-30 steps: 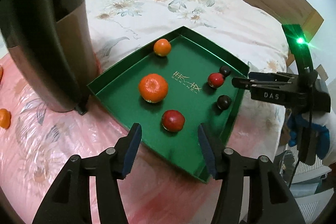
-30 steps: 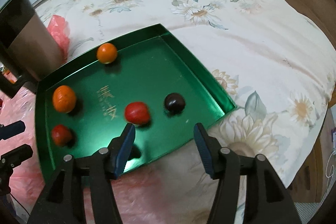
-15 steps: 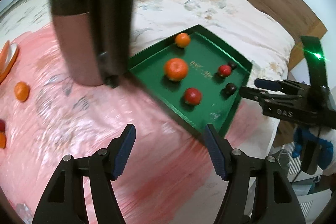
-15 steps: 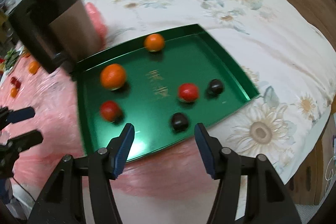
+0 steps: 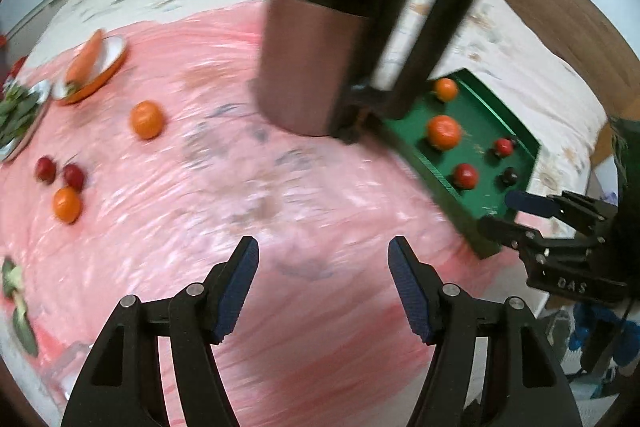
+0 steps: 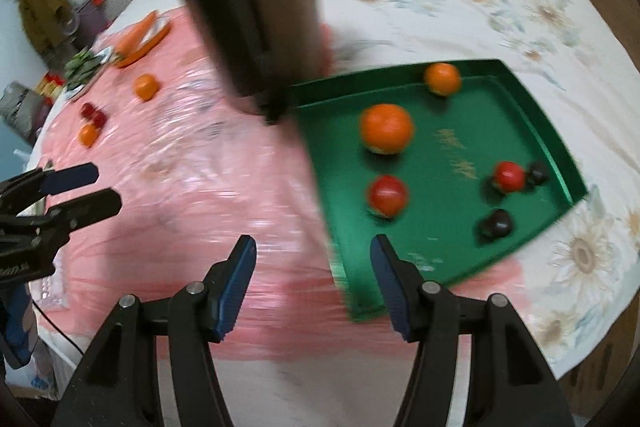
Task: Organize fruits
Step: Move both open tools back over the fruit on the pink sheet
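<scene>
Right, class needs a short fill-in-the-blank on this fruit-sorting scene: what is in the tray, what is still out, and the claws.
1. The green tray holds ____ fruits in all.
2. The largest fruit in the tray is the big orange, coloured ____.
3. The loose orange nearest the carrot plate lies on the ____ sheet.
4. The left claw and the right claw both hold ____.

Missing words: six; orange; pink; nothing

Tall dark jug (image 5: 320,39) blurred, top cut off at upper edge, hiding green tray's (image 5: 486,97) near-left corner, plate of greens (image 5: 18,115) cropped at left edge
</scene>
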The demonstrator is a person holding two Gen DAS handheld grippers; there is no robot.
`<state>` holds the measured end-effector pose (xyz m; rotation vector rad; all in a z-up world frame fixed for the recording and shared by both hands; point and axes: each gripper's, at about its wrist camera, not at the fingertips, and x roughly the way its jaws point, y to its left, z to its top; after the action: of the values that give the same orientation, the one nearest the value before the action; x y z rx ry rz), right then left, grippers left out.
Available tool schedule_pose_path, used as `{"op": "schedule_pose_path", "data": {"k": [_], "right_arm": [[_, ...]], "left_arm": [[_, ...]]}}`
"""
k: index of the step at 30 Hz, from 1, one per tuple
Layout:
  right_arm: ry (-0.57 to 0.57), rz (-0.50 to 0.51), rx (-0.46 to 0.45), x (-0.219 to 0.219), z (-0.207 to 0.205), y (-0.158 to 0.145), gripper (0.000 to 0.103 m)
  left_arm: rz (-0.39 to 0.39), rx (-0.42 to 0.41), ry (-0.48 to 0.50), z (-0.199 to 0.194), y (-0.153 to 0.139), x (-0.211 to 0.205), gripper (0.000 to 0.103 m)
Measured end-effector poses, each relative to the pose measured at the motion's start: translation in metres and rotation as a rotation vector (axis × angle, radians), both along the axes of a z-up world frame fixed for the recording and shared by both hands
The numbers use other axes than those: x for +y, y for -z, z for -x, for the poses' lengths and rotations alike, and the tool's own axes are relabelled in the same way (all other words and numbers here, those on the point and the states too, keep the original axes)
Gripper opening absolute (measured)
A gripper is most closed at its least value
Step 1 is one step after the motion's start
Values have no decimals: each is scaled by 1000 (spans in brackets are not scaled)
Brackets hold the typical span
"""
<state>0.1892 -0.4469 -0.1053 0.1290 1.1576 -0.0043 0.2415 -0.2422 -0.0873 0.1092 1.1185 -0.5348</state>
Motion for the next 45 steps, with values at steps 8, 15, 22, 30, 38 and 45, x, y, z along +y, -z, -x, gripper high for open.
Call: {"op": "schedule_pose_path", "data": {"k": [8,15,22,30,38,45], "right_arm": [[-116,-34,-7,70,-23,3,89],[-186,-61,-22,124,-49,8,89],[-244,-72,-24,165,-77,17,89],[-303,-74,-36,198,-108,22,89],[-308,-67,-68,211,-161,30,89],[-309,-53,-78,219,-206,41,89]], "left_arm": [[-33,4,-118,-10,1,70,61],[-50,5,-214,-18,10,127,61],[-59,14,-298,-28,22,171,61],[-63,-1,-359,-52,30,202,61],[-29,0,-386,-96,44,219,61],[-31,33,-428,-131,66,227,61]]}}
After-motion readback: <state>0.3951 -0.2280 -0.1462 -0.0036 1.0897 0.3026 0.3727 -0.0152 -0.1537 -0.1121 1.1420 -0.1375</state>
